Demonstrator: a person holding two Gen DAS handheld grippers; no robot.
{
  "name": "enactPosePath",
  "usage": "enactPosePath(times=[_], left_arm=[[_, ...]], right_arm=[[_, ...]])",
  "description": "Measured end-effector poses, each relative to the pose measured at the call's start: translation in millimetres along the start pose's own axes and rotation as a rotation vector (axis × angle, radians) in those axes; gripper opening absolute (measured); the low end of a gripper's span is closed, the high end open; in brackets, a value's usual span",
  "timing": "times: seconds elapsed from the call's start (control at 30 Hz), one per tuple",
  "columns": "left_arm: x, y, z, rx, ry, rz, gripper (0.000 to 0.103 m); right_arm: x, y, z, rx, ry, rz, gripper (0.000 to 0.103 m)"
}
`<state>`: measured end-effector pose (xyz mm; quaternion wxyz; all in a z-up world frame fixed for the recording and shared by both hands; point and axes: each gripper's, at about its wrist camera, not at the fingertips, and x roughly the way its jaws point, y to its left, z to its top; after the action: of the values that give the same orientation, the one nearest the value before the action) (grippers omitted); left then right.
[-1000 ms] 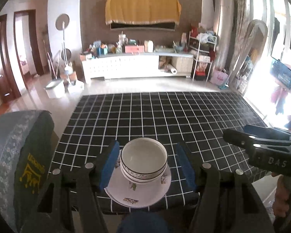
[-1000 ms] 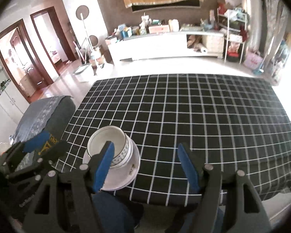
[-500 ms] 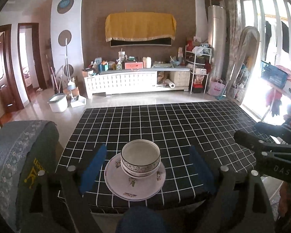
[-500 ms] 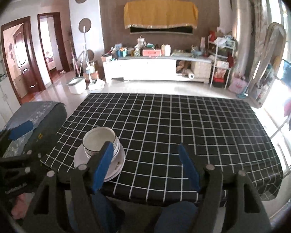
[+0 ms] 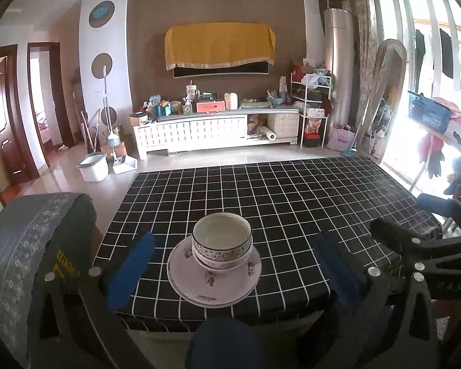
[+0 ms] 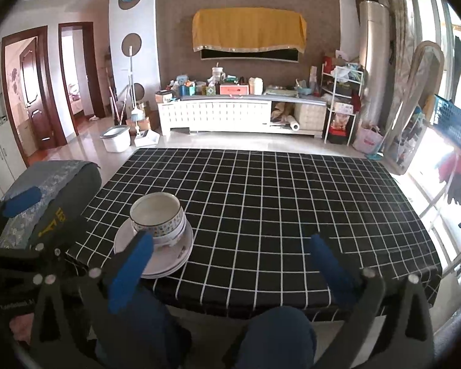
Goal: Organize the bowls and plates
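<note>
Both grippers are backing away from the dishes, and their blue-padded jaws have just been opening: the left gripper (image 5: 230, 272) is now standing fully apart with nothing pressed between its pads, where a second ago it was framing the stacked bowls (image 5: 222, 240) closely. The right gripper (image 6: 230, 264) is likewise spread wide and holding nothing, its left pad merely overlapping the stack in its own view.

The bowls are sitting nested, one inside another, on top of the stacked plates (image 5: 213, 276), which are resting near the front edge of the black grid tablecloth (image 5: 292, 203) (the plates' near rim looks close to the drop). The rest of the cloth is bare.

With the crockery gathered into one pile and both tools withdrawing, the organizing is looking finished, or very nearly so.
</note>
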<state>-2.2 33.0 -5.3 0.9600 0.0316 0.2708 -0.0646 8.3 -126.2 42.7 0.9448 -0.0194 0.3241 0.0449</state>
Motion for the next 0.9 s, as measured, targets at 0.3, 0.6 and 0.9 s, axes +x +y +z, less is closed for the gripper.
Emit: enactPosePath(times=[0.3, 0.6, 0.9], left_arm=[[0.1, -1.8, -1.1, -0.009, 0.008, -0.004, 0.103], [-1.5, -1.8, -0.9, -0.011, 0.013, -0.002, 0.103], [-1.3, -1.8, -3.3, -0.015, 0.026, 0.001, 0.103]], right_arm=[[-3.1, 0.1, -3.7, 0.003, -0.002, 0.003, 0.103], [-5.6, -0.1, -3.8, 0.0, 0.005, 0.006, 0.103], [-6.1, -1.0, -6.0, -0.001, 0.012, 0.005, 0.103]])
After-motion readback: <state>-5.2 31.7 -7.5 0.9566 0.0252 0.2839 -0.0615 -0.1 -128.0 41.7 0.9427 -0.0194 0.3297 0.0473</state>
